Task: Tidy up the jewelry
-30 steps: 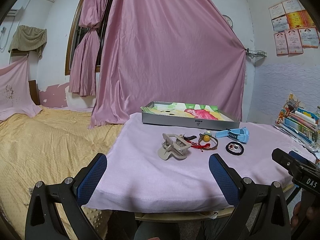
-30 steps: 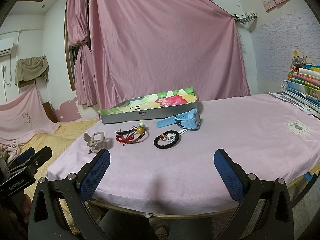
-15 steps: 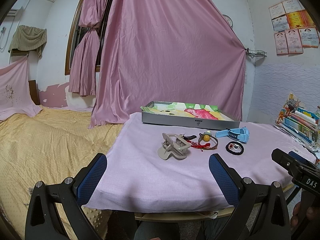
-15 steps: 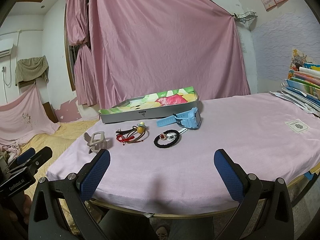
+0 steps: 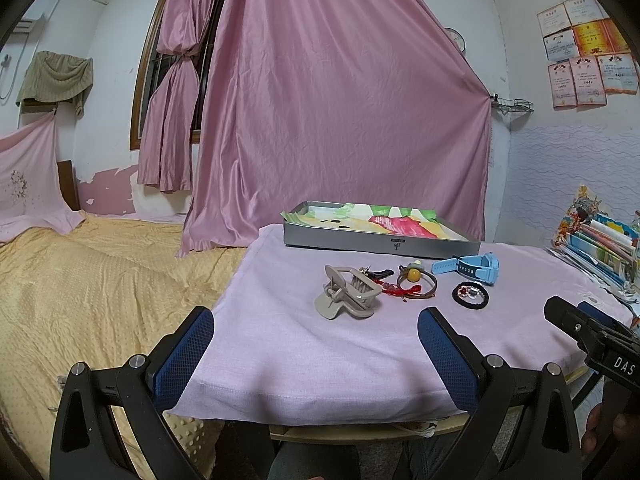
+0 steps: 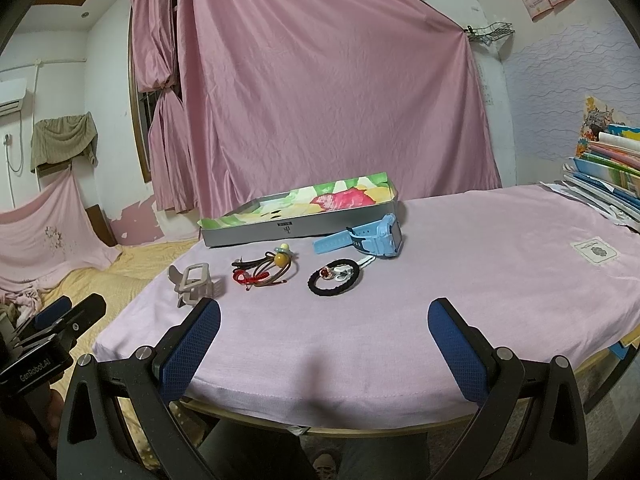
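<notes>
On the pink-covered table lie a beige hair claw (image 5: 347,293) (image 6: 194,283), a tangle of brown and red cords with a yellow bead (image 5: 414,280) (image 6: 269,270), a black hair tie with a charm (image 5: 471,294) (image 6: 335,277) and a blue watch (image 5: 472,268) (image 6: 370,237). Behind them stands a grey tray (image 5: 380,243) (image 6: 256,233) lined with colourful paper. My left gripper (image 5: 314,344) hovers open at the near table edge, short of the claw. My right gripper (image 6: 324,340) is open too, near the front edge, holding nothing.
A stack of books and papers (image 5: 600,244) (image 6: 608,176) sits at the table's right side. A bed with a yellow cover (image 5: 80,272) lies to the left. Pink curtains (image 5: 340,120) hang behind the table. A small white label (image 6: 595,251) lies on the cloth at right.
</notes>
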